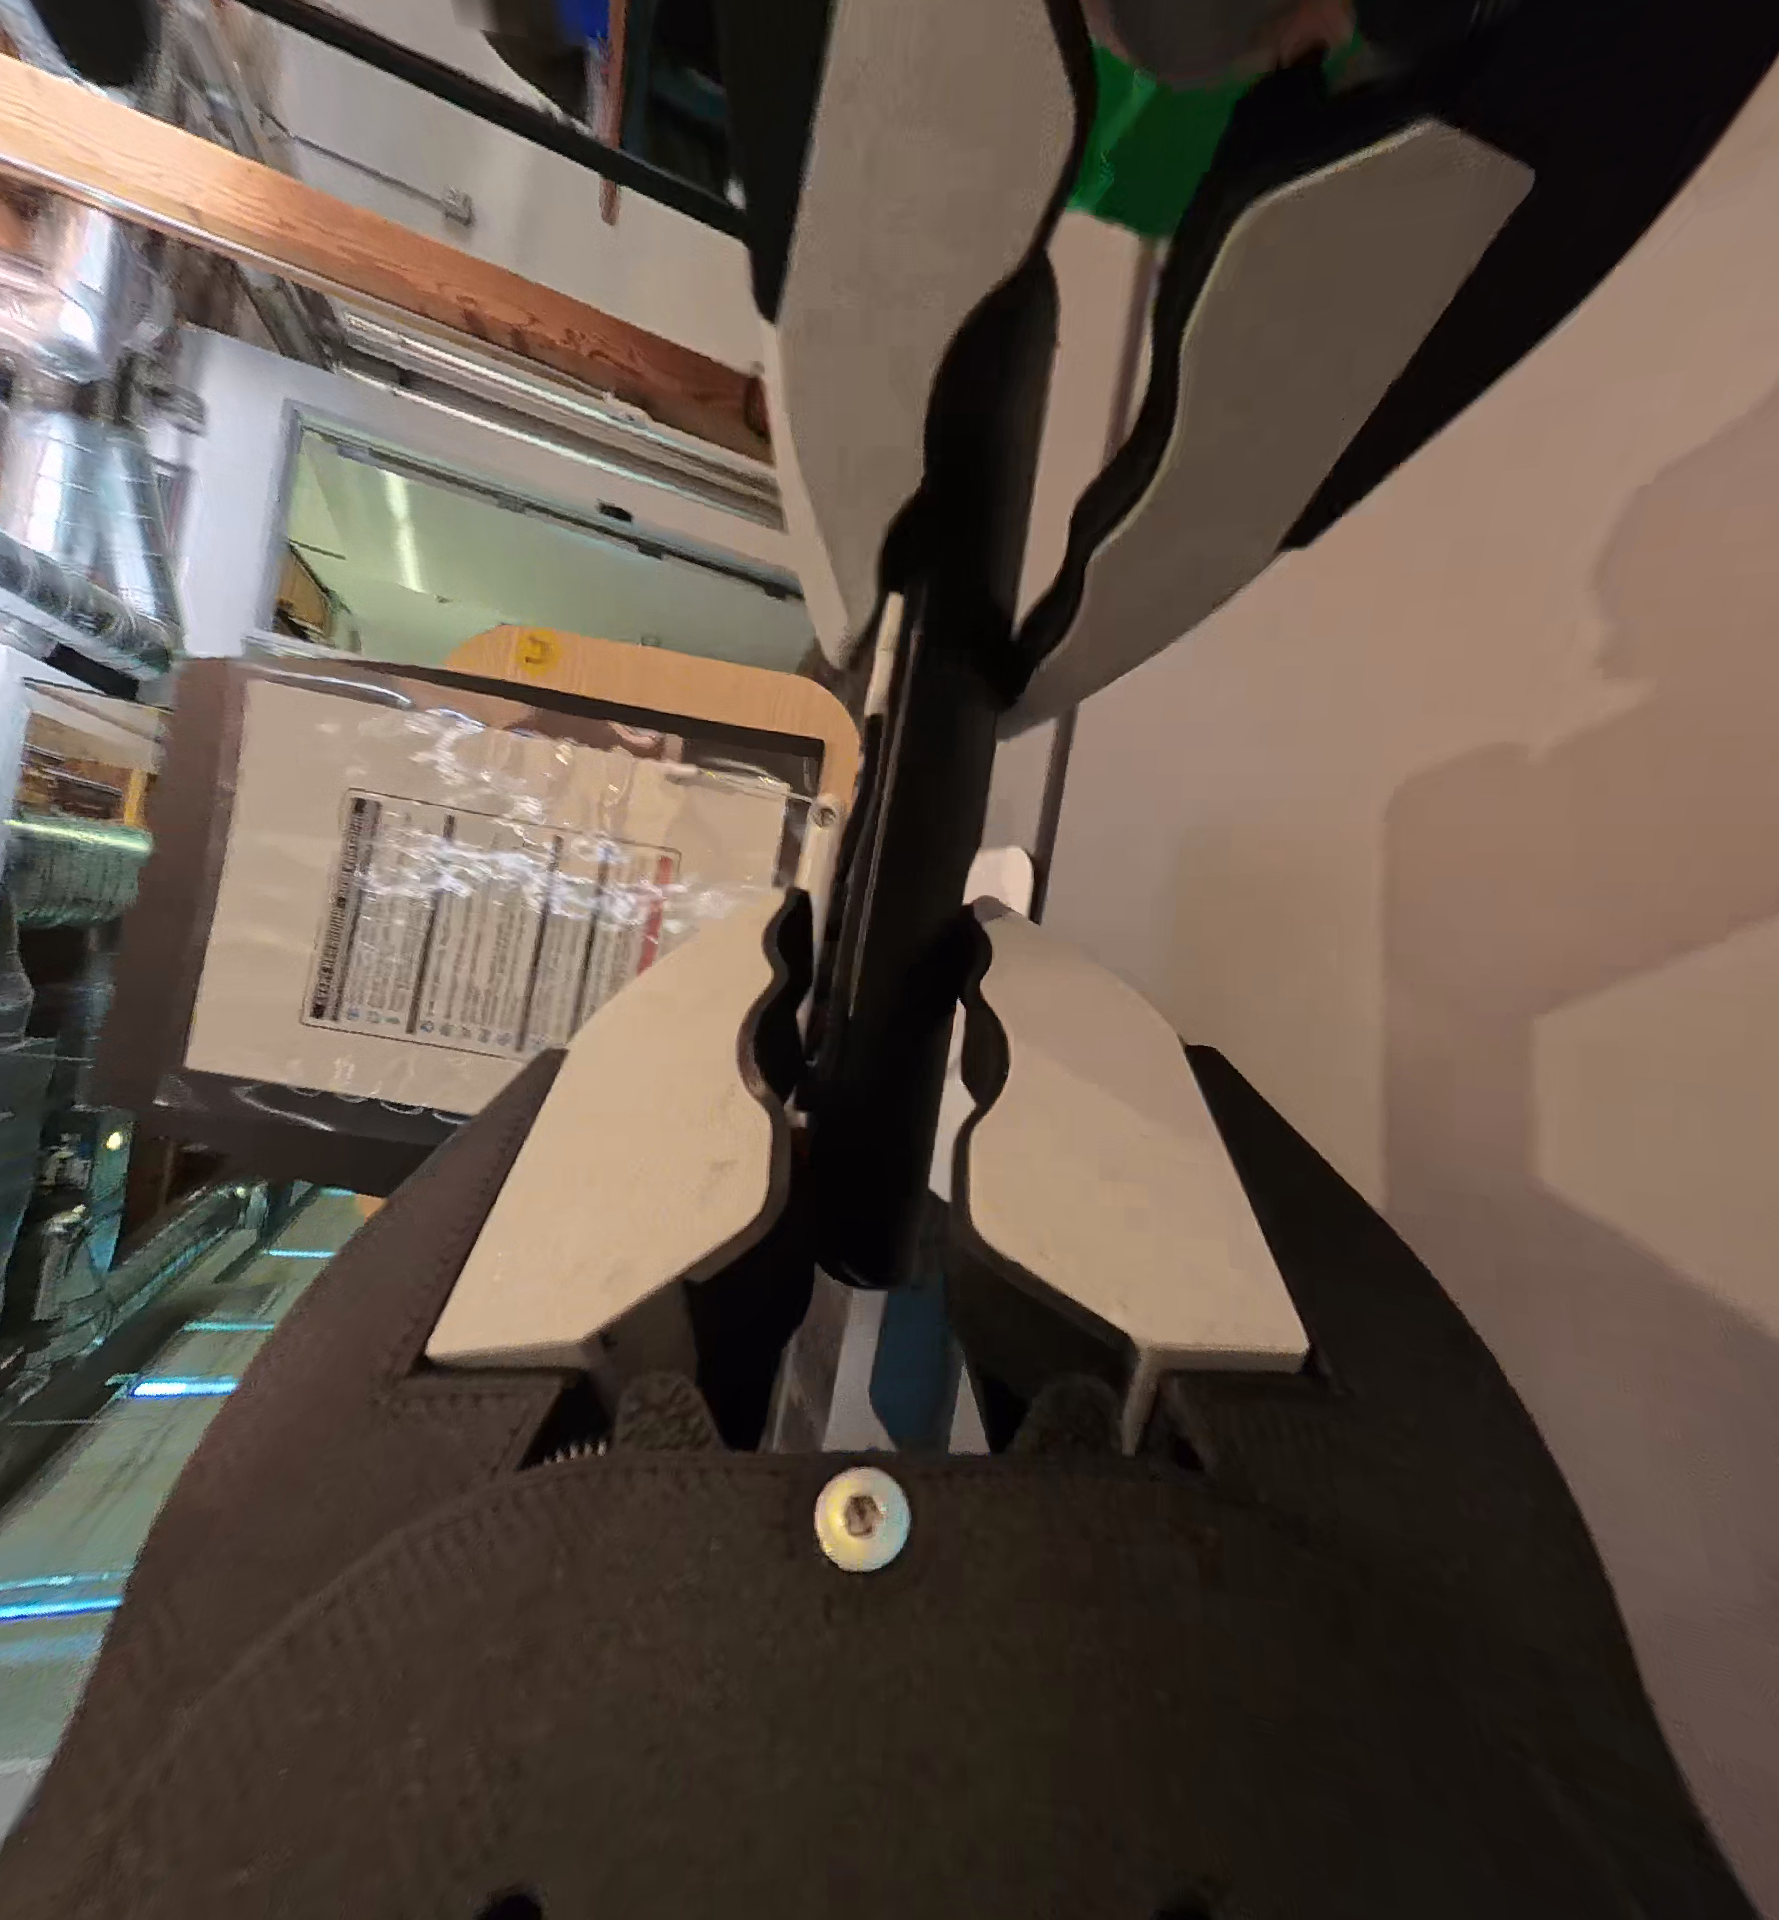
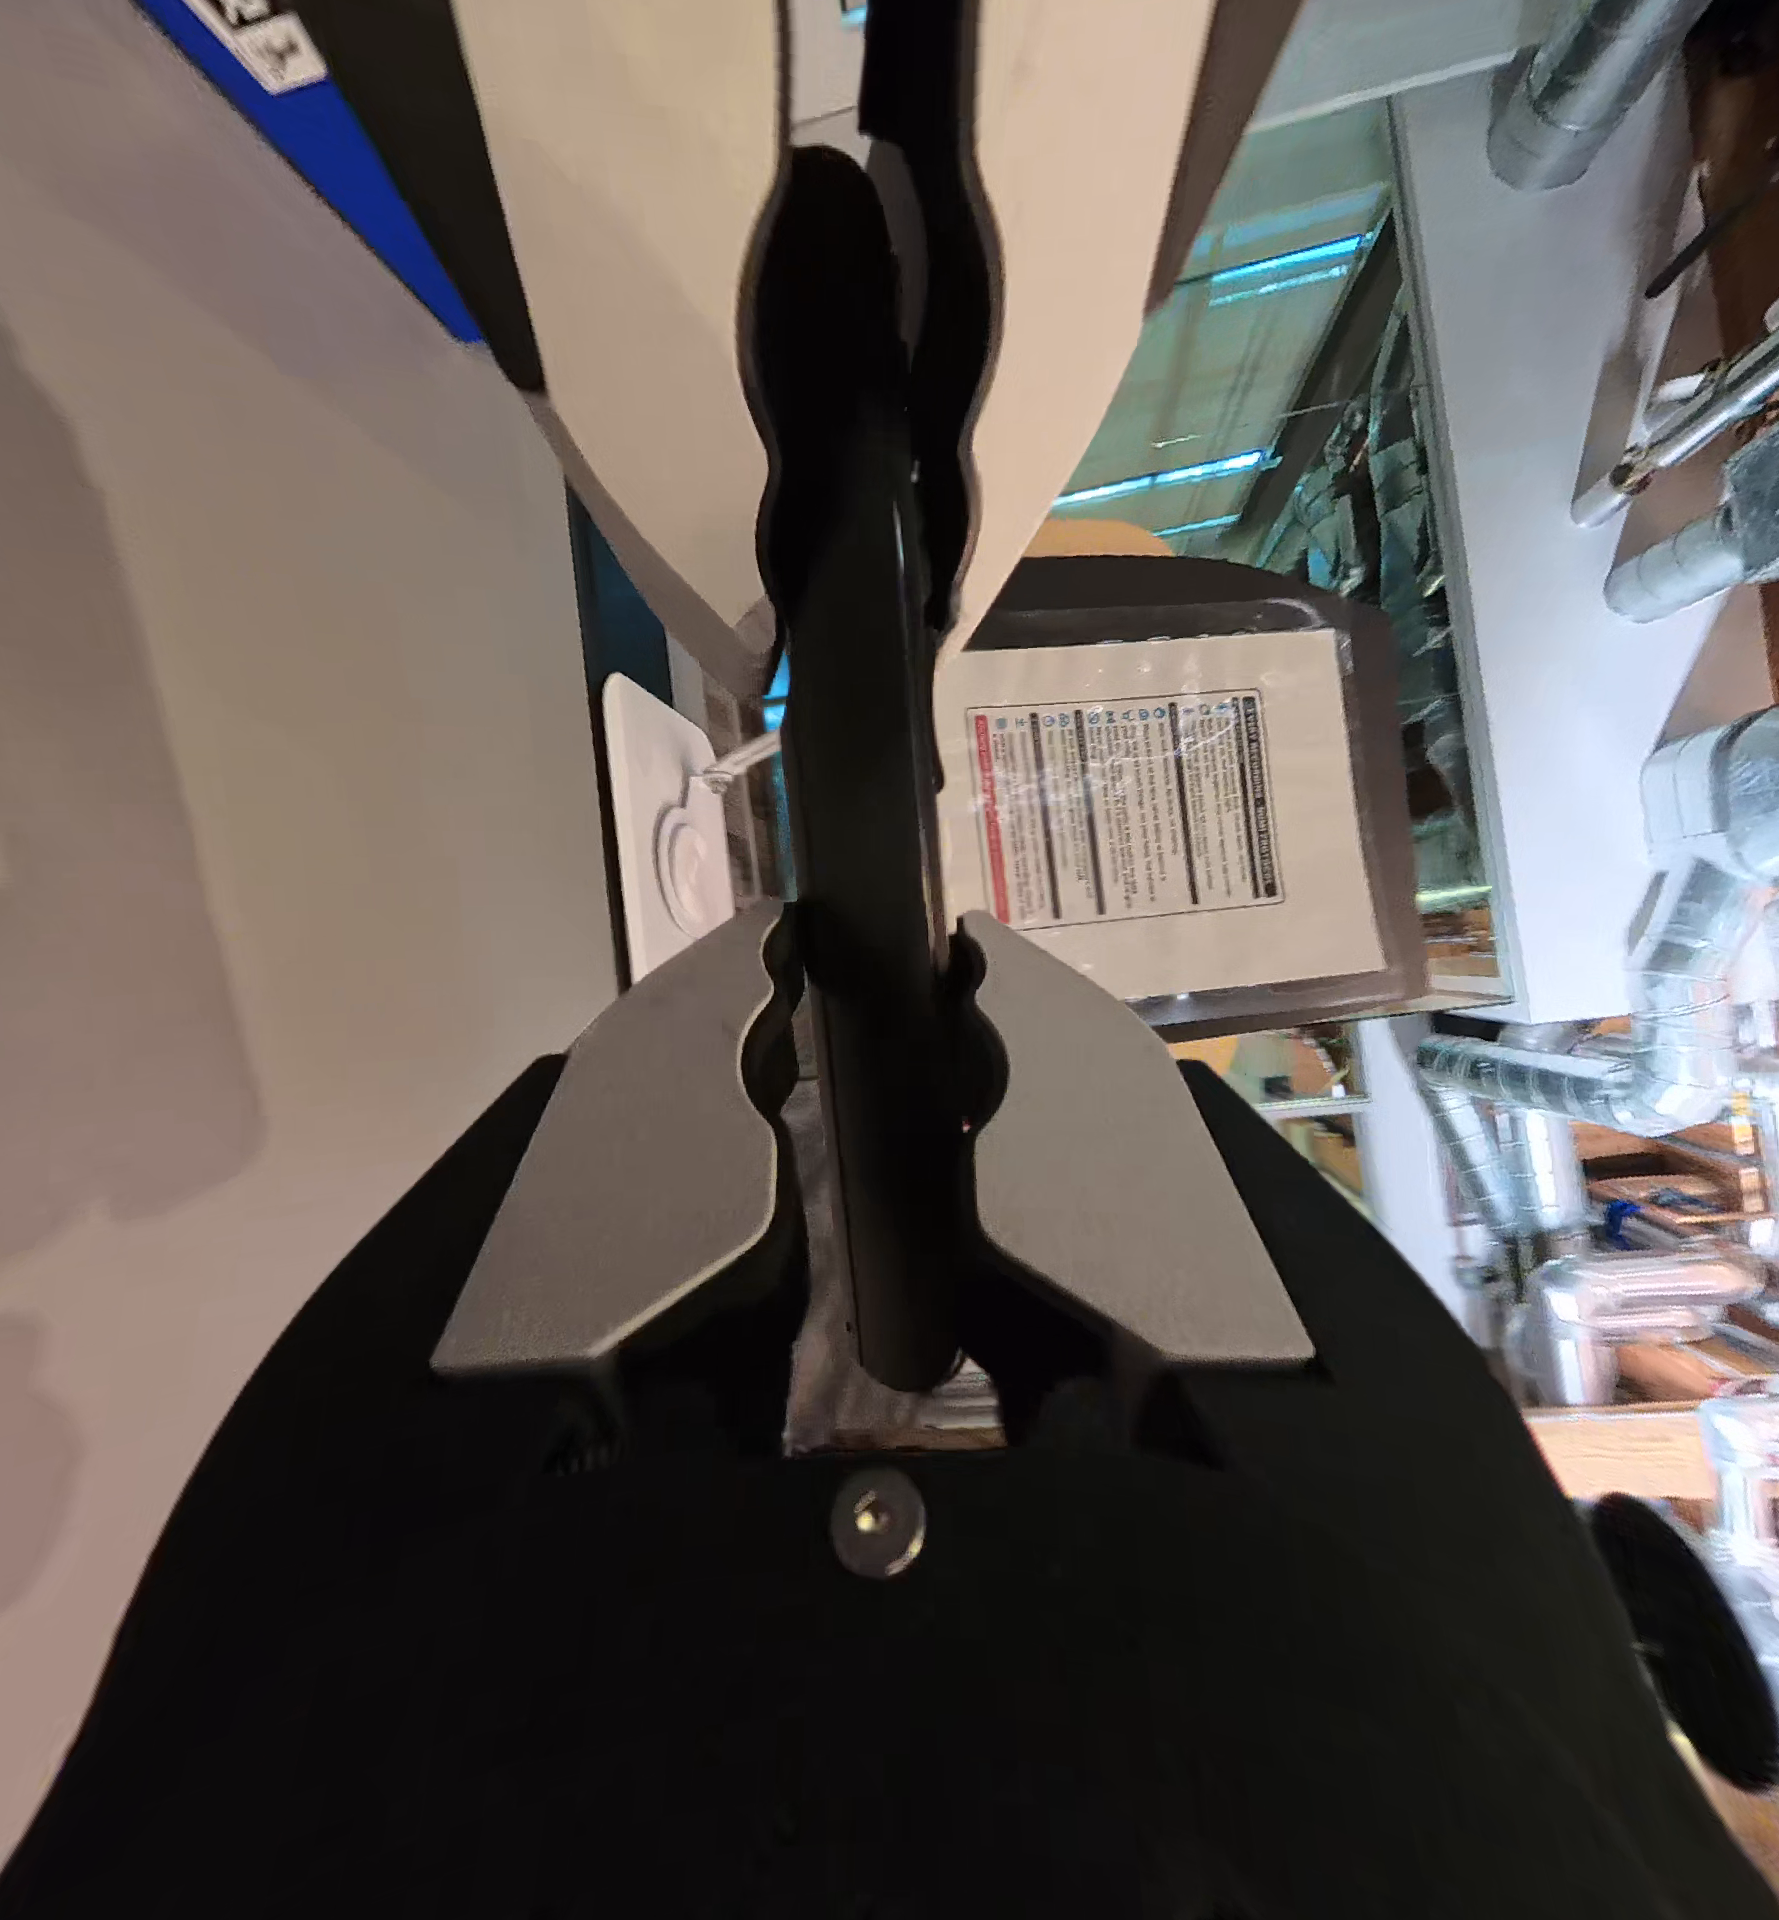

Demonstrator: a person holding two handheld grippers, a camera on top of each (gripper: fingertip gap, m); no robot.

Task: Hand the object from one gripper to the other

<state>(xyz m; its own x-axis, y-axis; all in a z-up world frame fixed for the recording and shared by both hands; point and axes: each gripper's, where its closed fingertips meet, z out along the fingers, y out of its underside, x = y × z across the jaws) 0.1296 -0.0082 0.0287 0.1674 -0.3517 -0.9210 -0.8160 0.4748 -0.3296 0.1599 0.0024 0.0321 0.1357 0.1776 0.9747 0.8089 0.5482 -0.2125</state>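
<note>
In the left wrist view, the left tool point(image 1: 880, 940) is clamped on the near end of a slim black object point(image 1: 916, 935), its wavy pads pressing both sides. Farther along the same object, the right tool point(image 1: 952, 613) grips the far end. The right wrist view mirrors this: the right tool point(image 2: 869, 940) is closed on the object point(image 2: 859, 831), with the left tool point(image 2: 869, 582) beyond. Behind hangs a printed sheet point(image 2: 1155, 821) in a clear sleeve.
</note>
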